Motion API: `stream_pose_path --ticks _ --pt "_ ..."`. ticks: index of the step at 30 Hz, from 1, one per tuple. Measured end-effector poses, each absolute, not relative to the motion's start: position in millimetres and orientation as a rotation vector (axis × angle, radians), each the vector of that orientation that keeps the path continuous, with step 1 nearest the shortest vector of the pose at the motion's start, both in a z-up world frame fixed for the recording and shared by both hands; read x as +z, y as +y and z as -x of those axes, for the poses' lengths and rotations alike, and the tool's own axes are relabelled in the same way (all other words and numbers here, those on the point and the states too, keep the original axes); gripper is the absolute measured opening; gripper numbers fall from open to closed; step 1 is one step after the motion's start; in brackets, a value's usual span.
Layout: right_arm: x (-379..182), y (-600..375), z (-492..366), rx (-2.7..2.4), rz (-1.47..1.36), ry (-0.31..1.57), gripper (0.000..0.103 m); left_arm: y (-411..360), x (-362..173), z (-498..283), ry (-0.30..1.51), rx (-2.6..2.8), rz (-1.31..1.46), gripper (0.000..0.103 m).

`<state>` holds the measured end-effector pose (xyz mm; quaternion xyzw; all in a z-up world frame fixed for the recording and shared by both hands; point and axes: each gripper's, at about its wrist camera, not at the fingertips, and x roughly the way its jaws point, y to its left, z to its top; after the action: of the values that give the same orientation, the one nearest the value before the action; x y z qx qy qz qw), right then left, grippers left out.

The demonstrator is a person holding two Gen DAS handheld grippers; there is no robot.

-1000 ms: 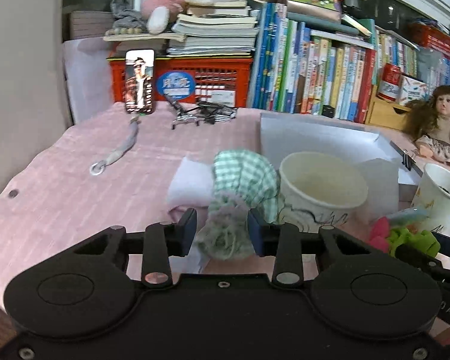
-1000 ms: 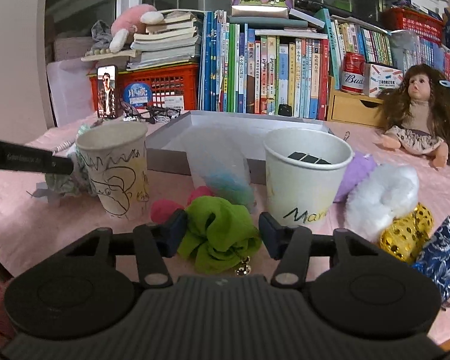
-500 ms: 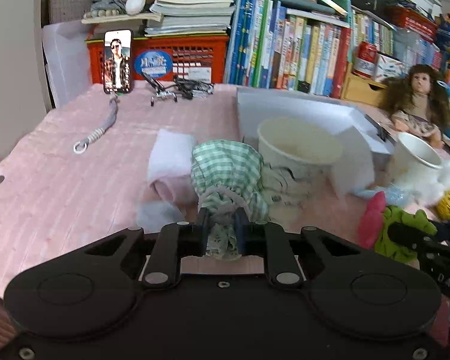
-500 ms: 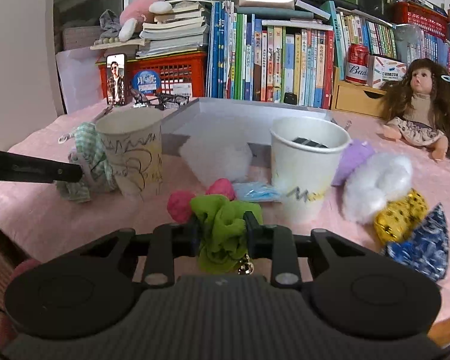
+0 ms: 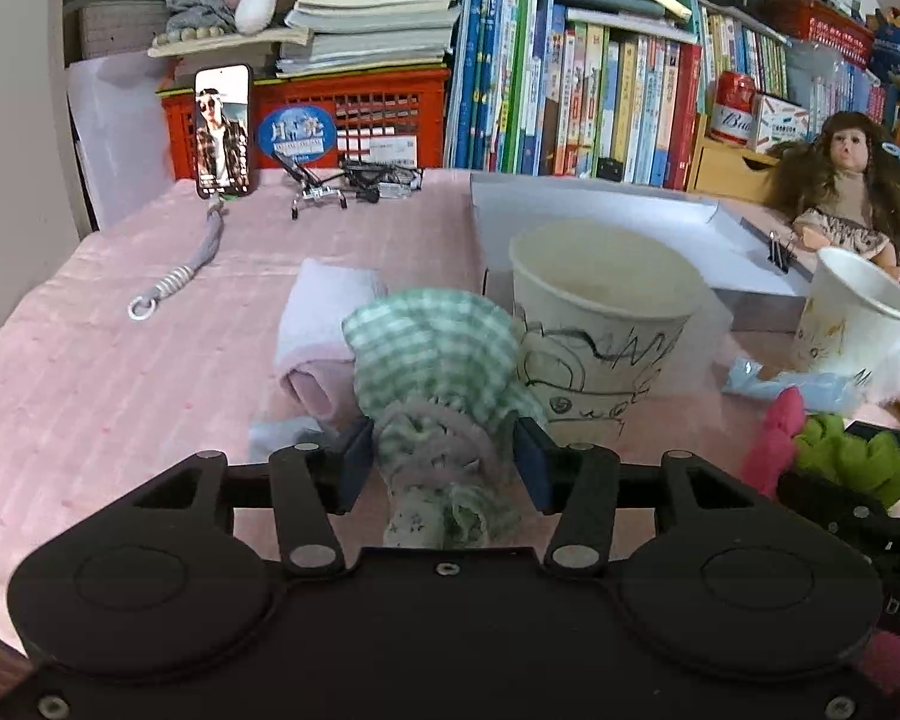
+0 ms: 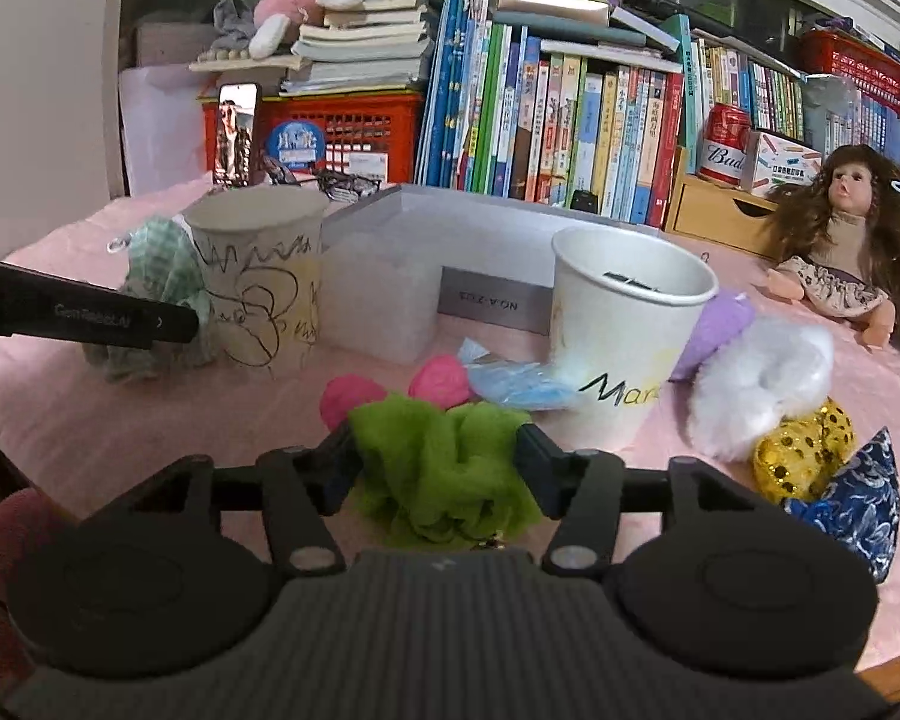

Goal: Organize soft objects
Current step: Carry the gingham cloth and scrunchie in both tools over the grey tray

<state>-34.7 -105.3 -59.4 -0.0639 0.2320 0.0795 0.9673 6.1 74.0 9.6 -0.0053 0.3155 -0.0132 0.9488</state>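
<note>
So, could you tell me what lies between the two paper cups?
In the right wrist view, a frosted plastic box stands between the scribbled cup and the white cup, with pink balls lower down.

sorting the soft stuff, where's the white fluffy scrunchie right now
In the right wrist view the white fluffy scrunchie lies on the pink cloth at right, beside the white paper cup, touching the gold sequin scrunchie, with the purple one just behind.

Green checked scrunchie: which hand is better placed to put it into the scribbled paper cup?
Left. The left gripper has its open fingers on either side of the checked scrunchie, right beside the scribbled cup. The right gripper flanks a lime-green fabric piece instead.
</note>
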Motion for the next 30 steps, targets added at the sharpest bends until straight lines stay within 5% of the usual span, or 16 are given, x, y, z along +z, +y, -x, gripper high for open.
stream_pose_path --ticks 6,7,11,12,30 --pt "-65.1 -114.6 33.2 0.144 0.104 0.474 0.095 74.8 -2.1 -11.7 0.672 -0.033 0.042 0.047" --pt "-65.9 -116.3 31.1 0.147 0.097 0.484 0.095 75.9 -2.1 -11.1 0.672 -0.028 0.056 0.039" --pt "-62.4 -117.6 31.9 0.221 0.037 0.546 0.047 81.4 8.9 -0.1 0.657 -0.032 0.114 0.031" --pt "-61.1 -115.0 33.9 0.232 0.042 0.553 0.043 82.1 13.1 3.9 0.646 -0.036 0.118 0.031" --pt "13.7 -126.5 27.9 0.322 0.007 0.399 0.04 93.8 96.0 -3.3 0.514 -0.115 0.129 0.032"
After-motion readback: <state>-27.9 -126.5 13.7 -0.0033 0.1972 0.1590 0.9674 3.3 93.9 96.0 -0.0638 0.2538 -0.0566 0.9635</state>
